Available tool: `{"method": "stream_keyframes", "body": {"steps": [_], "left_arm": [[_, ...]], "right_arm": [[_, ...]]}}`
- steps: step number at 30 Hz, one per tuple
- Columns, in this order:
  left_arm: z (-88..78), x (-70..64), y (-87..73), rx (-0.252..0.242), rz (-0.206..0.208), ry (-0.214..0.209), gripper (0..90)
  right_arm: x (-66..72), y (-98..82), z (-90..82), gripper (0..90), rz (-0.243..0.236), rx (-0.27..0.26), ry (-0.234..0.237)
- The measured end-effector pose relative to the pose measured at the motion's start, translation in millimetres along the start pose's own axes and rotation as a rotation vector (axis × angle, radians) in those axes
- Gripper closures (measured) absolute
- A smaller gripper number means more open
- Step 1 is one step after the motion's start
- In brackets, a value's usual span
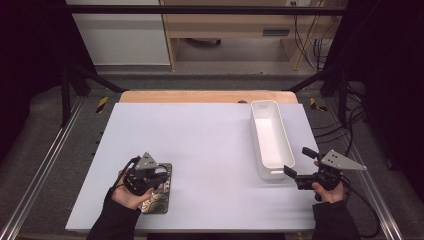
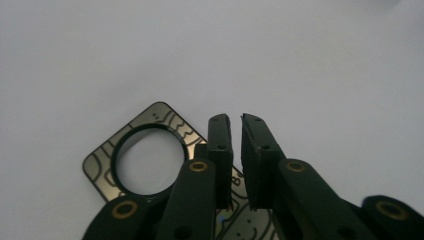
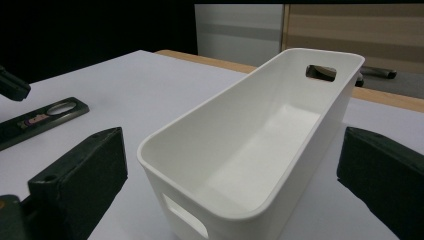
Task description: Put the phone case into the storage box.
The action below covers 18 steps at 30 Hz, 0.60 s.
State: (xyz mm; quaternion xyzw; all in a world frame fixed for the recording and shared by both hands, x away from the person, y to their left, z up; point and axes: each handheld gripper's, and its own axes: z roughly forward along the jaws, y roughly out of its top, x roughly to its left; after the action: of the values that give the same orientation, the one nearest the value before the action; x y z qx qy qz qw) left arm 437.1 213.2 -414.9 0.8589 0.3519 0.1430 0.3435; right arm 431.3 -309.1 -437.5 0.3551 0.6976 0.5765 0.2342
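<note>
My left gripper (image 1: 150, 176) hangs over a flat dark plate (image 1: 161, 197) near the front left of the table (image 1: 200, 140). The plate is rectangular with rounded corners, carries pale line markings, and has a round hole (image 2: 147, 160) near one end through which the table shows. In the left gripper view my jaws stand close together with only a thin gap between them, nothing caught there, their tips over bare table just past the plate's (image 2: 150, 120) edge. My left hand (image 1: 131, 194) covers part of the plate in the high view, so I cannot tell whether the gripper touches it.

My right gripper (image 1: 299, 164) sits at the front right, by the table's edge, jaws spread wide. It points at the near short end of a white bin (image 1: 270, 137), a long narrow tub lying lengthwise toward the back of the table. In the right gripper view the bin (image 3: 250, 145) sits between my two open jaws, apart from both. It has a handle slot (image 3: 320, 72) in the far end wall and another in the near one. The plate (image 3: 40, 120) shows far off to the left of that view, well apart from the bin, with bare table between them.

Beyond the table's wooden back edge (image 1: 200, 96) stand a bench (image 1: 235, 30) and some cables (image 1: 310, 40).
</note>
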Motion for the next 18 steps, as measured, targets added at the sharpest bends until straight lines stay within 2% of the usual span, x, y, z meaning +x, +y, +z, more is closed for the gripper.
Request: {"method": "stream_keyframes", "body": {"steps": [4, 9, 18], "left_arm": [[-6.0, 6.0, 1.7, -0.046, -0.039, 0.042, 66.0], [-13.4, 12.2, 5.8, -0.112, -0.082, 0.102, 41.9], [-18.9, 20.6, 11.1, -0.143, -0.135, 0.159, 15.4]], "right_arm": [[0.0, 0.0, 0.0, 0.3, -0.001, -0.001, 0.001], [0.2, -0.1, 0.3, 0.3, -0.002, 0.0, 0.002], [0.1, 0.1, 0.2, 0.3, -0.002, -0.002, 0.003]]}}
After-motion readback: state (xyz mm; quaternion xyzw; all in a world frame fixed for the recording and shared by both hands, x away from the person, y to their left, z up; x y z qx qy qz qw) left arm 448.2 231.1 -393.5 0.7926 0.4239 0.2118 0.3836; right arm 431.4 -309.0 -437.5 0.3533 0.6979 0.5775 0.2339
